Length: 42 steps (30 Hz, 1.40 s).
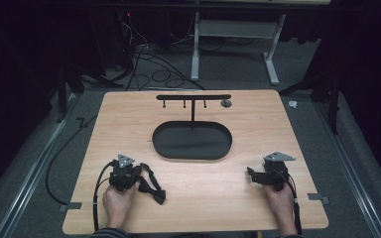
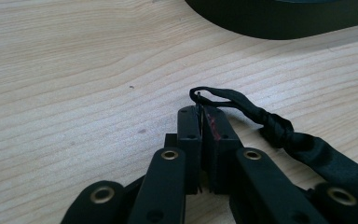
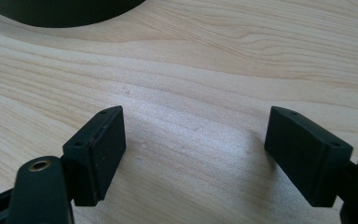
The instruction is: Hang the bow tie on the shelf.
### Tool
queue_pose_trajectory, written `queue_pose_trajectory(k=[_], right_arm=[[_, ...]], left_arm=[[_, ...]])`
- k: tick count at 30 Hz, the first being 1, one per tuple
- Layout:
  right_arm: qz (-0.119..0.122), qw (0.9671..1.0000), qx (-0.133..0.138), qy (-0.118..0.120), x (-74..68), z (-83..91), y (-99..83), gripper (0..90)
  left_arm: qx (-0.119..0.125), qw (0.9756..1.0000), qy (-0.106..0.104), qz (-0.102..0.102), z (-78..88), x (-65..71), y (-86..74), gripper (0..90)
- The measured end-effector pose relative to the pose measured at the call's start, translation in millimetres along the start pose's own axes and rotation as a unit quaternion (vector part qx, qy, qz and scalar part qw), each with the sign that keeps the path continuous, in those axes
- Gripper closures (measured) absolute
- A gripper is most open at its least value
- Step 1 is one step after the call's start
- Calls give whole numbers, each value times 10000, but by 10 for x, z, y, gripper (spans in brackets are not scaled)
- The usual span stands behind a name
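Nearest the person, the left gripper (image 2: pixel 200 116) has its two black jaws pressed together on the thin end of a black bow tie strap (image 2: pixel 223 95) — a small loop of the strap sticks out just past the fingertips, and a reddish smear marks the inner face of one pad. The rest of the bow tie (image 1: pixel 152 187) trails off from the jaws, knotted and widening, and lies flat on the wooden table (image 1: pixel 203 198) just beside the left hand (image 1: pixel 116 201). On the other side of the table, well apart from the tie, the right gripper (image 3: pixel 193 154) rests low over bare wood with its jaws spread wide and nothing between them; the right hand (image 1: pixel 280 198) holds it near the table's right edge. Farther off, in the middle of the table, stands a black oval tray (image 1: pixel 192 141) with a slim post rising from its far side to a crossbar (image 1: pixel 193 97) that carries small pegs — the stand sits between the two grippers and beyond them. No writing or brand can be read on anything. Past the table's far edge, cables (image 1: pixel 154 69) lie on the dark floor beside the white legs of another table (image 1: pixel 196 44).
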State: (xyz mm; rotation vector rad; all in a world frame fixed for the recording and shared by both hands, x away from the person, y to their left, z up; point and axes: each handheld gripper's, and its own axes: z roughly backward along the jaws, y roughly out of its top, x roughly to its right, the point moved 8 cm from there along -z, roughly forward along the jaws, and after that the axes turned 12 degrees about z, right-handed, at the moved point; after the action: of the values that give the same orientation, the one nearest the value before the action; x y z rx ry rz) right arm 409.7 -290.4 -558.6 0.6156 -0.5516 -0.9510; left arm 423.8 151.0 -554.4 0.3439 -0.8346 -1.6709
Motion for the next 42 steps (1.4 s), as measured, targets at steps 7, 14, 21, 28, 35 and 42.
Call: queue_pose_trajectory(k=[7, 14, 21, 28, 35, 42], right_arm=[[8, 10000, 0, 2, 0, 1, -1, 215], [-4, 10000, 1, -2, 1, 0, 0, 219], [-36, 10000, -8, -30, 12, -6, 6, 221], [-38, 10000, -7, -27, 12, -6, 6, 221], [-36, 10000, 2, -45, 18, -15, 13, 224], [-39, 10000, 2, -46, 16, -14, 12, 224]], left_arm=[[81, 9998, -163, 63, 66, 47, 32, 874], [152, 9995, -291, 3, 181, 130, 98, 876], [179, 9989, -433, -82, 207, 228, 208, 877], [163, 9984, -529, -72, 312, 310, 331, 878], [202, 9973, -682, -153, 381, 409, 457, 879], [250, 9961, -811, -251, 454, 520, 590, 879]])
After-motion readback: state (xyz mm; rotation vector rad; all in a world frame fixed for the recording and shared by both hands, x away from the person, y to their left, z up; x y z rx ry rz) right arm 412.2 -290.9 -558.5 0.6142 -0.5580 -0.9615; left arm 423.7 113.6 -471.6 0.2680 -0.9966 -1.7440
